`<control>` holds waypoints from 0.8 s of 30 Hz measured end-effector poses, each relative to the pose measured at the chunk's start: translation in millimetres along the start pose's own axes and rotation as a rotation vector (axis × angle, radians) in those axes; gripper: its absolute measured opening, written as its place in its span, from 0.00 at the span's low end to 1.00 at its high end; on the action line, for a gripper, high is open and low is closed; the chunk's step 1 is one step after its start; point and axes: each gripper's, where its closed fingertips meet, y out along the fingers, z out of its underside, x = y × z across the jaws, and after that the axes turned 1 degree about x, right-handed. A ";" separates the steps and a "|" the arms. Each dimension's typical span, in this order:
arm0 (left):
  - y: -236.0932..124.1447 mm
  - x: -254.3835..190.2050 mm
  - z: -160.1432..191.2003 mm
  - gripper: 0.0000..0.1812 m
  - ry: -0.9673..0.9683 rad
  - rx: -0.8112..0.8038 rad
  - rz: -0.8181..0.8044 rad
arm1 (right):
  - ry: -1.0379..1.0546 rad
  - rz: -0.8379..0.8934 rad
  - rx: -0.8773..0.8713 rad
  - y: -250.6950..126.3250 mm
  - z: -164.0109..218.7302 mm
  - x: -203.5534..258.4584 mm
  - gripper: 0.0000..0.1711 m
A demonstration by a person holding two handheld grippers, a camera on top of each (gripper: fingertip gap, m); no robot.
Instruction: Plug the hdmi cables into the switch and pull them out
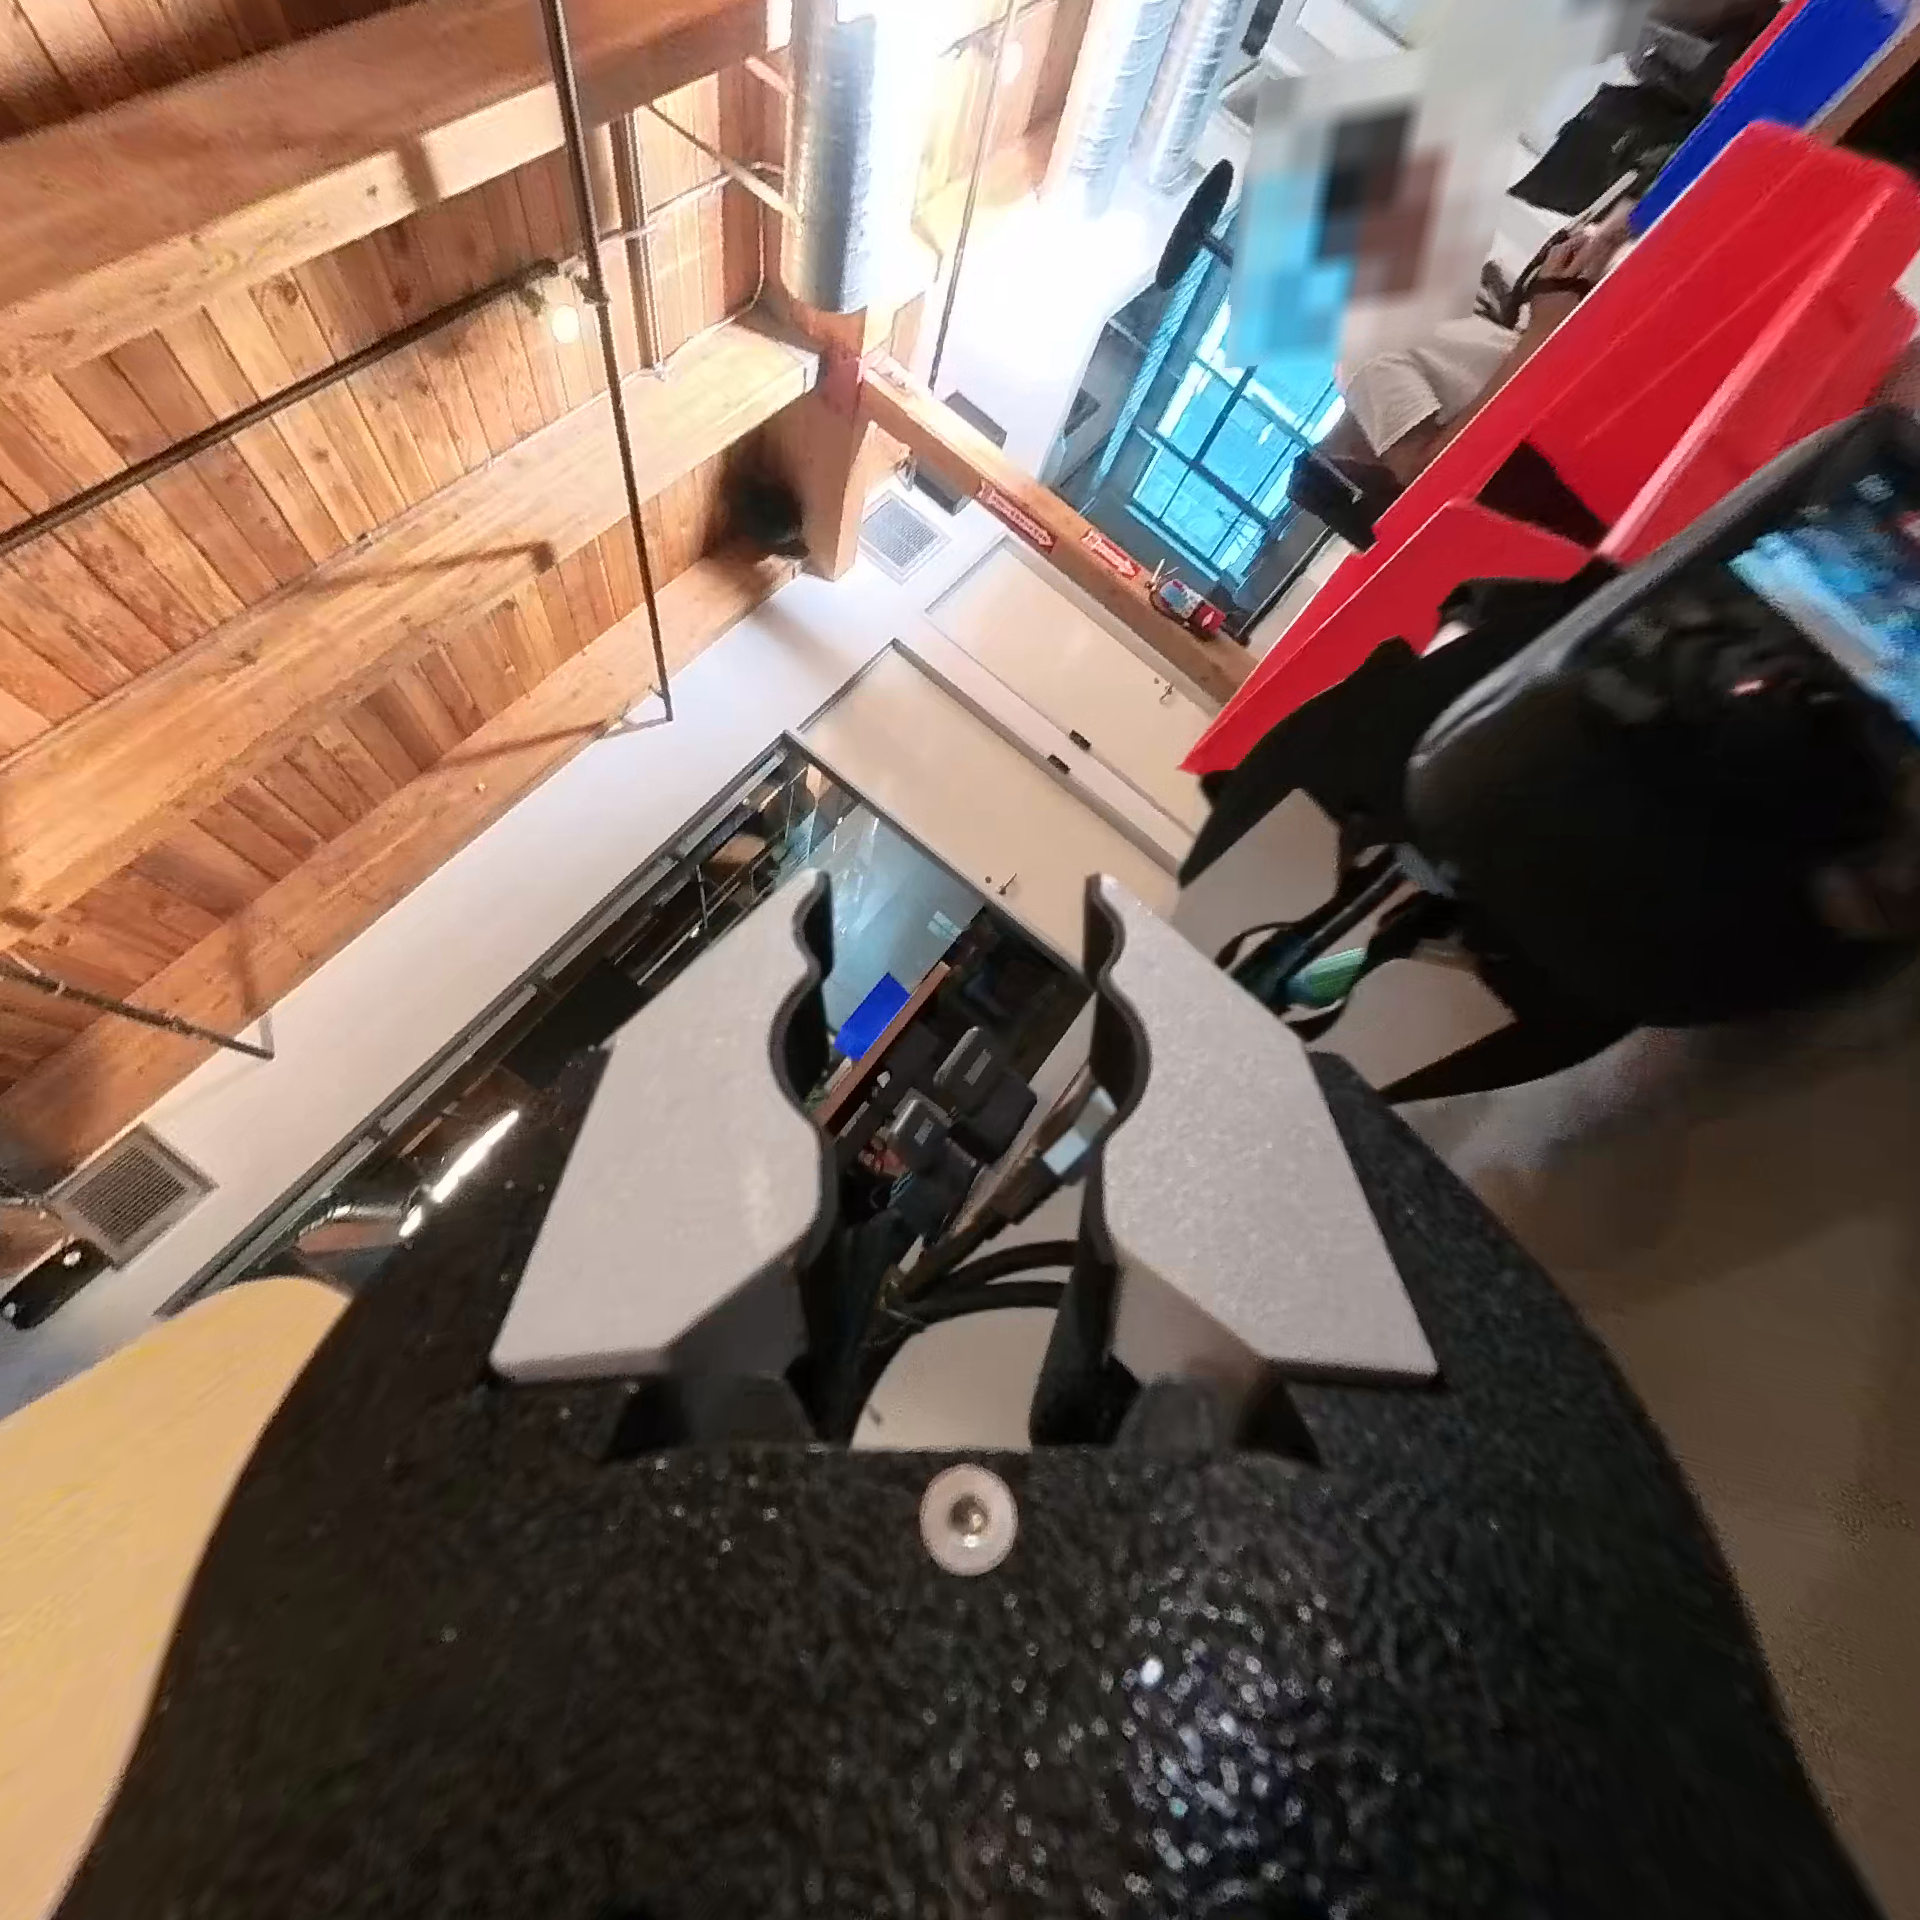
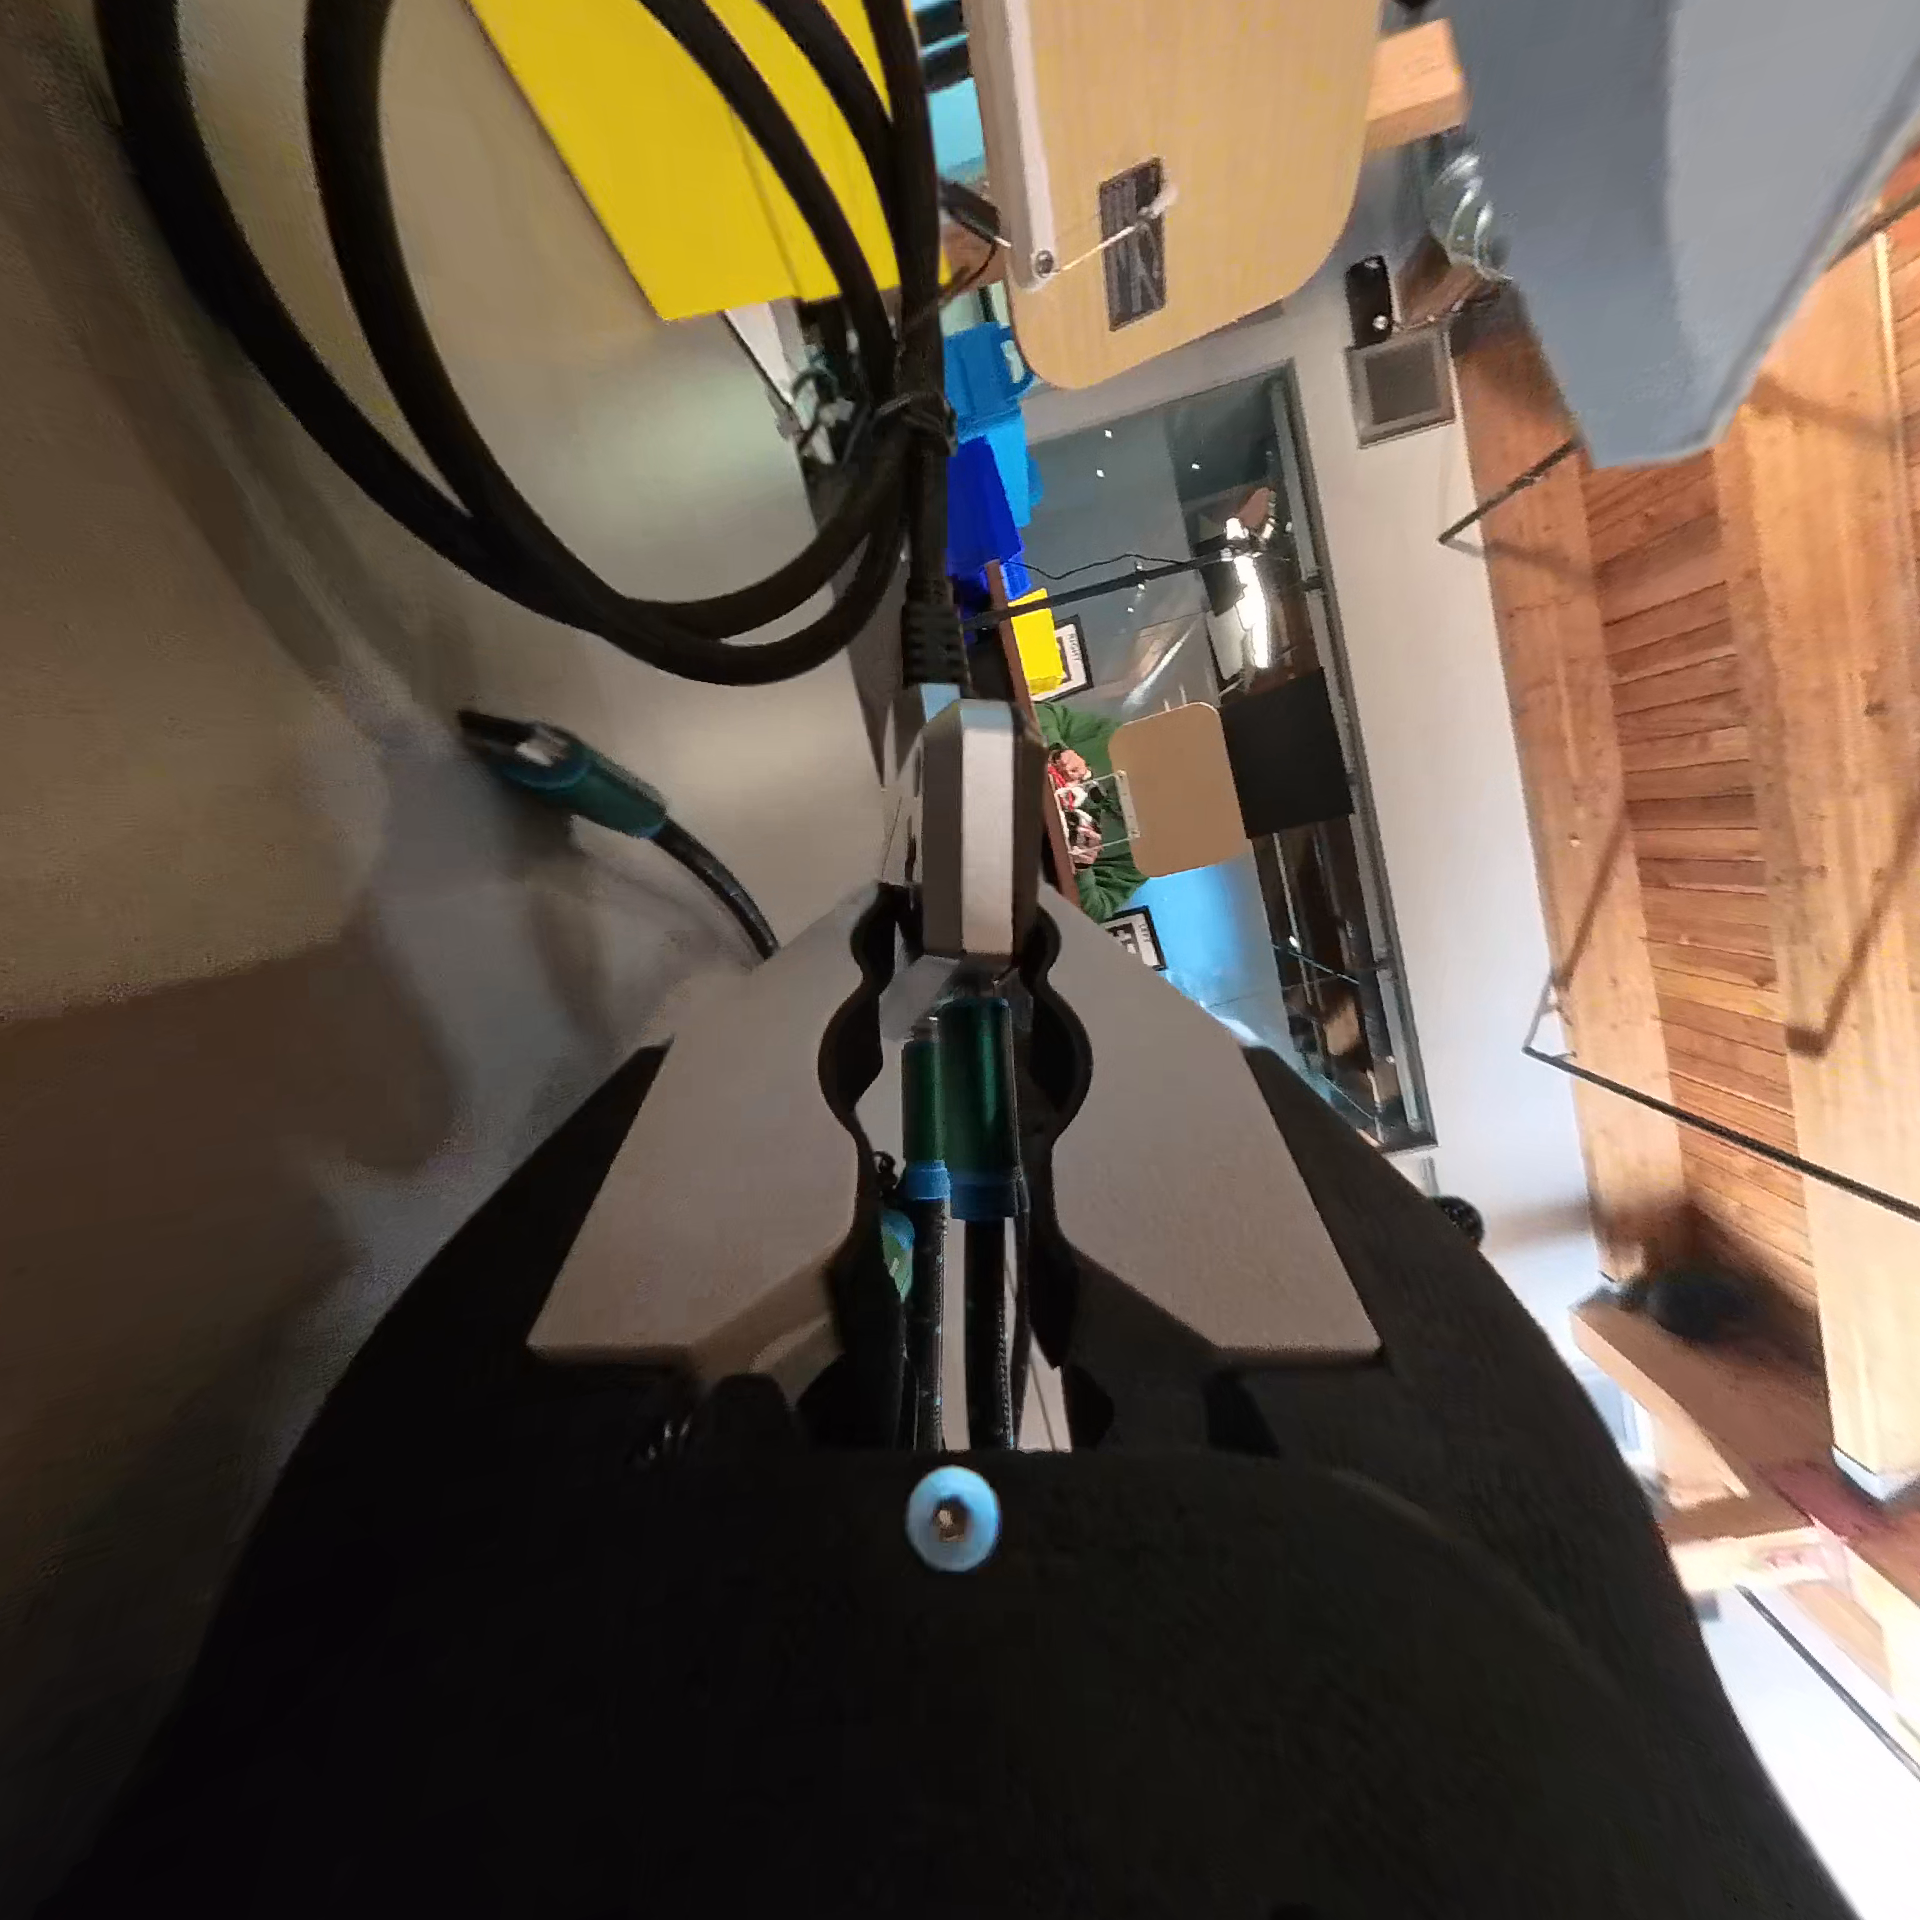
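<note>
Here, right hand-held gripper (image 2: 961,940) clamping one switch (image 2: 971,831), seemingly two green plugs (image 2: 977,1091) inserted.

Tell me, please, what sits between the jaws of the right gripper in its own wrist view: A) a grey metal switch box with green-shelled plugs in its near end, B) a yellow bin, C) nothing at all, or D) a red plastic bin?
A: the right gripper is closed on the grey metal switch box, and green-shelled plugs enter its near end.

Parted left hand-held gripper (image 1: 956,940) tilted towards wooden ceiling (image 1: 312,416).
</note>
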 end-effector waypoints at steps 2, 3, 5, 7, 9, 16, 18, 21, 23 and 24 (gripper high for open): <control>-1.6 -9.2 -9.4 0.25 0.019 -0.026 0.024 | 0.007 0.033 -0.001 -1.6 1.1 -7.4 0.12; -2.0 -13.9 -11.6 0.25 0.032 -0.032 0.037 | 0.015 0.049 -0.005 -2.4 1.3 -11.3 0.12; -2.3 -20.2 -11.2 0.25 0.076 -0.028 0.050 | 0.051 0.075 -0.018 -3.6 2.1 -20.4 0.12; -3.7 -22.7 -10.0 0.24 0.105 -0.022 0.055 | 0.099 0.102 -0.026 -3.9 4.4 -33.3 0.12; -4.9 -23.2 -9.5 0.24 0.104 -0.017 0.055 | 0.138 0.136 -0.034 -4.6 6.0 -51.1 0.12; -0.2 -35.5 -3.7 0.22 0.139 0.004 0.097 | 0.107 0.251 -0.059 -8.4 0.2 -141.0 0.12; 0.7 -37.5 -1.4 0.22 0.143 0.013 0.107 | 0.086 0.280 -0.068 -11.1 0.9 -176.5 0.12; 0.8 -37.9 0.9 0.22 0.136 0.021 0.114 | 0.061 0.315 -0.068 -18.9 11.6 -234.8 0.12; 1.1 -37.8 3.1 0.22 0.132 0.030 0.117 | 0.033 0.343 -0.046 -27.0 25.0 -274.0 0.12; 1.3 -37.8 4.0 0.21 0.128 0.033 0.118 | 0.012 0.357 -0.028 -31.6 33.5 -292.2 0.12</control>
